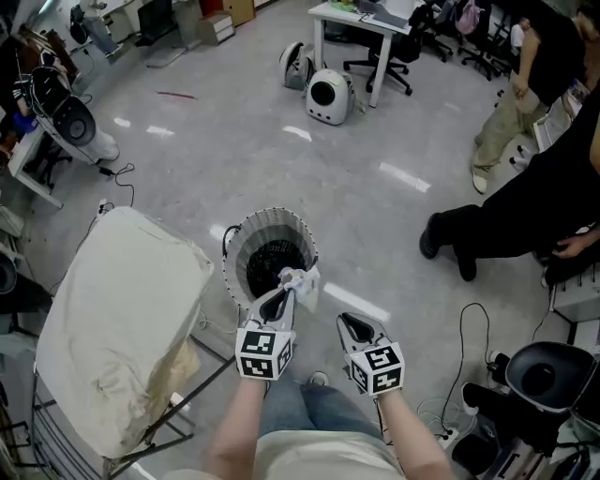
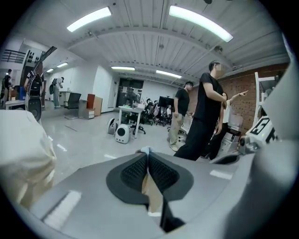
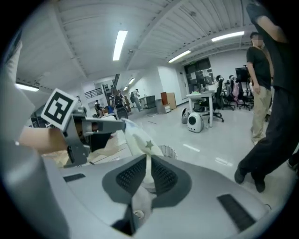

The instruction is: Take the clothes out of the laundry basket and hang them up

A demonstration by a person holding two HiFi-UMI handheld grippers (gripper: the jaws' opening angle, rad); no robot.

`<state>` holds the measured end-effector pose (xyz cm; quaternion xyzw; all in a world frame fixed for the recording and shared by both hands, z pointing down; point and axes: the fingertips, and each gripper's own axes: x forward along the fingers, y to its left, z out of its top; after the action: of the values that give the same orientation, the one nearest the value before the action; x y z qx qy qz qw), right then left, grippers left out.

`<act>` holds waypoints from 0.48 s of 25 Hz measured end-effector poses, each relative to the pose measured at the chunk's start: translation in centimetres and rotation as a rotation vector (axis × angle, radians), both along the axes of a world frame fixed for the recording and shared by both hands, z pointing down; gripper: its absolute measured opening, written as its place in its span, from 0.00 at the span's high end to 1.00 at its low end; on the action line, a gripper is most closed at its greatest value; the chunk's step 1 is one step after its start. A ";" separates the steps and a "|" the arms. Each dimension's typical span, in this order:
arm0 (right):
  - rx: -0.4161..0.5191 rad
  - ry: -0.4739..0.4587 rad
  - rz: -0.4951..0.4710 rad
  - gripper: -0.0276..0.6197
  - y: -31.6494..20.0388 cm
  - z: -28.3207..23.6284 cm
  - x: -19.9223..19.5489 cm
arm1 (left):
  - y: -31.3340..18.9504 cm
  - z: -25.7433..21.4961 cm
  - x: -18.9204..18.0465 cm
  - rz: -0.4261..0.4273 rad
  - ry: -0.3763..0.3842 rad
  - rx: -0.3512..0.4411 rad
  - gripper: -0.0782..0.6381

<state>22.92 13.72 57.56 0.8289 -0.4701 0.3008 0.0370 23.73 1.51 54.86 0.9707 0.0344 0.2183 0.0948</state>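
A round white laundry basket (image 1: 246, 246) with a dark inside stands on the floor in front of me. Just above its near rim my left gripper (image 1: 279, 298) is shut on a small white garment (image 1: 305, 284). A pale bit of that cloth (image 2: 146, 151) shows between the left pads. In the right gripper view the garment (image 3: 138, 137), printed with a small star, runs from the left gripper (image 3: 88, 128) down into my right gripper (image 3: 148, 161), whose pads pinch it. The right gripper (image 1: 354, 325) is just to the right of the left one.
A drying rack draped with a cream sheet (image 1: 122, 323) stands close on my left. People (image 1: 525, 202) stand and sit at the right. A black chair (image 1: 539, 375) and cables lie at the lower right. A white desk (image 1: 352, 23) and two rounded white cases (image 1: 328, 94) stand further off.
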 end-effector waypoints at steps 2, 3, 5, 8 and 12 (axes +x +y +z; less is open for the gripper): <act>0.003 -0.001 -0.058 0.84 -0.9 -0.6 -1.7 | 0.1 -3.1 -1.2 0.003 0.042 -0.012 0.86; 0.003 0.001 -0.086 0.80 -1.5 -0.8 -2.5 | 0.0 -4.5 -1.8 0.003 0.058 -0.017 0.86; -0.002 0.007 -0.159 0.74 -3.2 -1.1 -4.6 | -0.1 -7.1 -3.3 0.000 0.091 -0.019 0.86; -0.044 0.015 -0.300 0.52 -5.9 -1.2 -8.6 | -0.5 -10.7 -5.8 -0.010 0.149 -0.019 0.86; -0.107 0.114 -0.312 0.50 -7.7 -1.8 -12.4 | -1.1 -14.5 -10.5 -0.003 0.219 -0.025 0.86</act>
<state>10.50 5.98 55.75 0.7586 -0.5734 0.2683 0.1539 13.26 0.41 40.32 0.9874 0.0460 0.1106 0.1030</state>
